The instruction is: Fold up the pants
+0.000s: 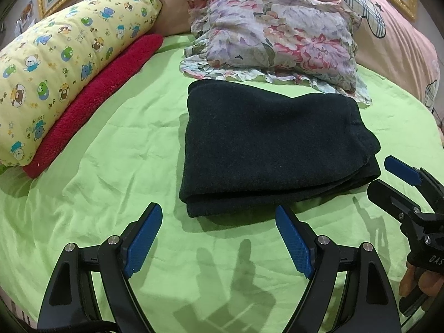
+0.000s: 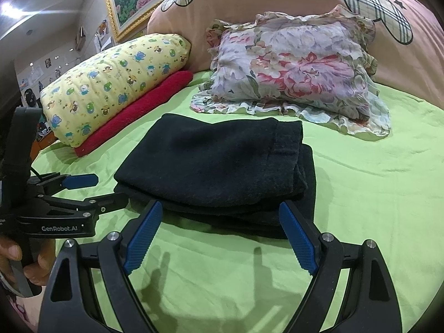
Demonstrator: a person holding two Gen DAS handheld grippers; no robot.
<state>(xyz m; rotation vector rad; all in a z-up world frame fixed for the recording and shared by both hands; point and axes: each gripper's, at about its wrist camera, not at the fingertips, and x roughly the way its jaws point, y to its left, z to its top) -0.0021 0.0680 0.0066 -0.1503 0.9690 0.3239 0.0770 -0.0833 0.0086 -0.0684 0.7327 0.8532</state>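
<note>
Dark, nearly black pants (image 1: 263,144) lie folded into a thick rectangular stack on the green bed sheet (image 1: 111,152). My left gripper (image 1: 217,210) stands open just short of the stack's near left corner, its blue pads (image 1: 144,244) bare. My right gripper (image 1: 378,177) shows at the right edge of the left wrist view, open beside the stack's near right corner. In the right wrist view the pants (image 2: 211,161) fill the middle. There my right gripper (image 2: 220,206) is open before their near edge, and my left gripper (image 2: 111,188) is open at their left side. Neither holds cloth.
A floral ruffled pillow (image 1: 277,33) lies just behind the pants. A yellow cartoon-print pillow (image 1: 63,63) rests on a red fleece blanket (image 1: 97,102) at the left. A pink duvet (image 2: 277,0) rises at the back. A hand (image 2: 11,252) holds the left tool.
</note>
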